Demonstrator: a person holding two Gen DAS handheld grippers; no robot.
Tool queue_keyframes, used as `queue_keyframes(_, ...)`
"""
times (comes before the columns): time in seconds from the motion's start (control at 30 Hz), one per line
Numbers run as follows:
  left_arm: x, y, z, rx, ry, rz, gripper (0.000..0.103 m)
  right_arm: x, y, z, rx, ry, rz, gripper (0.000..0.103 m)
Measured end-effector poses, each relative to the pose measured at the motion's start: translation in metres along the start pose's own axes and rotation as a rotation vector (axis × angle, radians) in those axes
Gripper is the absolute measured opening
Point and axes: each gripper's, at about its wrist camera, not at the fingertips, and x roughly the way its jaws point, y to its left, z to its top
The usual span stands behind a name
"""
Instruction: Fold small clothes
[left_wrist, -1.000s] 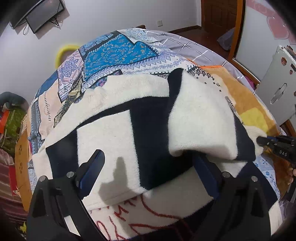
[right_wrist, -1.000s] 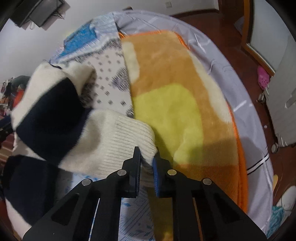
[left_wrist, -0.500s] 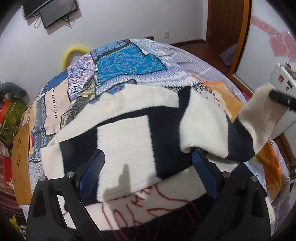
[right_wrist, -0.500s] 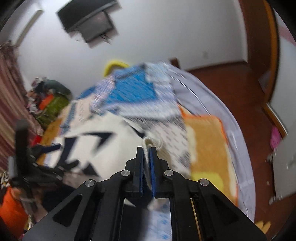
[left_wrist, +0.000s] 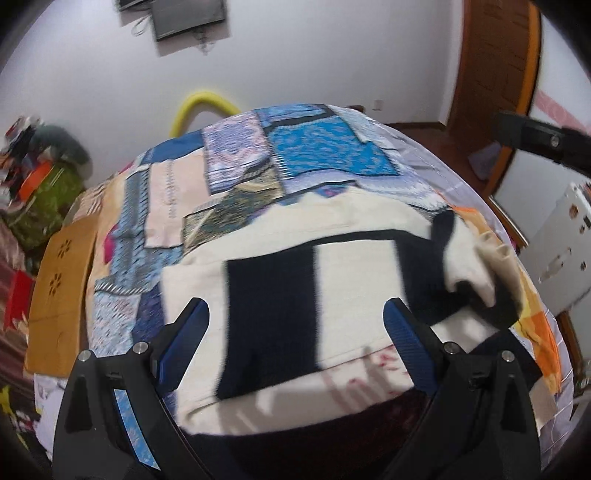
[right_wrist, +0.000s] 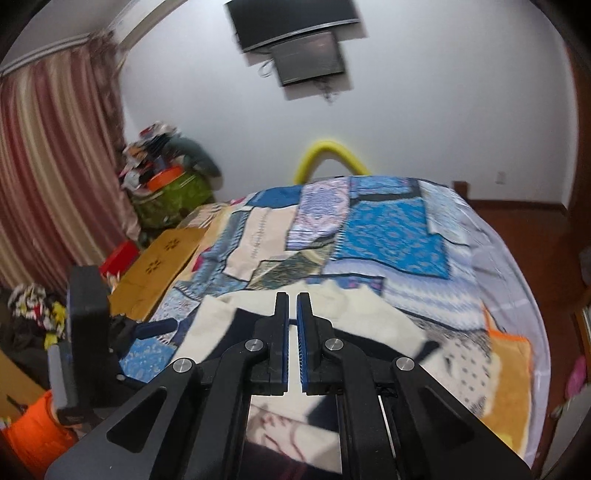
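Note:
A cream and black knitted sweater (left_wrist: 332, 295) with red lettering lies spread on the bed, one sleeve folded in over its right side (left_wrist: 476, 269). My left gripper (left_wrist: 295, 332) is open and empty above the sweater's near part. My right gripper (right_wrist: 292, 314) is raised above the sweater (right_wrist: 369, 325); its jaws stand nearly closed with a thin gap and nothing between them. The right gripper also shows at the upper right of the left wrist view (left_wrist: 535, 136). The left gripper shows at the left of the right wrist view (right_wrist: 88, 314).
The bed carries a patchwork cover (left_wrist: 314, 155) and an orange-yellow blanket (right_wrist: 509, 376) on the right. A cardboard sheet (left_wrist: 59, 288) lies at the bed's left edge. Clutter and a curtain (right_wrist: 48, 166) stand left. A white appliance (left_wrist: 565, 251) is right.
My right gripper lifted the sleeve cuff, carried it over the sweater, let it go and rose clear. The sleeve now lies folded on the body. My left gripper pulled back and up.

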Motion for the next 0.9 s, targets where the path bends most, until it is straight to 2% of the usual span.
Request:
queue_keyframes(0.13,0.002,0.030,-0.010,-0.052,0.031,0.015,0.096,0.025,0.008,-0.008,0.003,0.049,0.008,0.004)
queue_keyframes(0.27,0.008,0.046,-0.018,-0.075,0.055,0.020,0.096,0.036,-0.009,-0.020,0.043,0.106,-0.039,0.005)
queue_keyframes(0.33,0.012,0.047,-0.020,-0.077,0.062,0.026,0.096,0.033,-0.021,-0.026,0.066,0.127,-0.065,0.009)
queue_keyframes(0.4,0.014,0.046,-0.021,-0.082,0.070,0.022,0.096,0.026,-0.040,-0.033,0.092,0.136,-0.106,0.025)
queue_keyframes(0.5,0.018,0.039,-0.020,-0.082,0.079,0.009,0.096,0.006,-0.065,-0.041,0.118,0.124,-0.161,0.039)
queue_keyframes(0.63,0.023,0.023,-0.017,-0.058,0.085,0.000,0.096,-0.019,-0.098,-0.055,0.150,0.135,-0.238,0.043)
queue_keyframes(0.7,0.026,0.015,-0.016,-0.045,0.091,-0.005,0.096,-0.031,-0.115,-0.065,0.168,0.145,-0.276,0.052)
queue_keyframes(0.9,0.034,-0.008,-0.015,-0.014,0.112,-0.014,0.096,-0.053,-0.173,-0.113,0.273,0.223,-0.391,0.055)
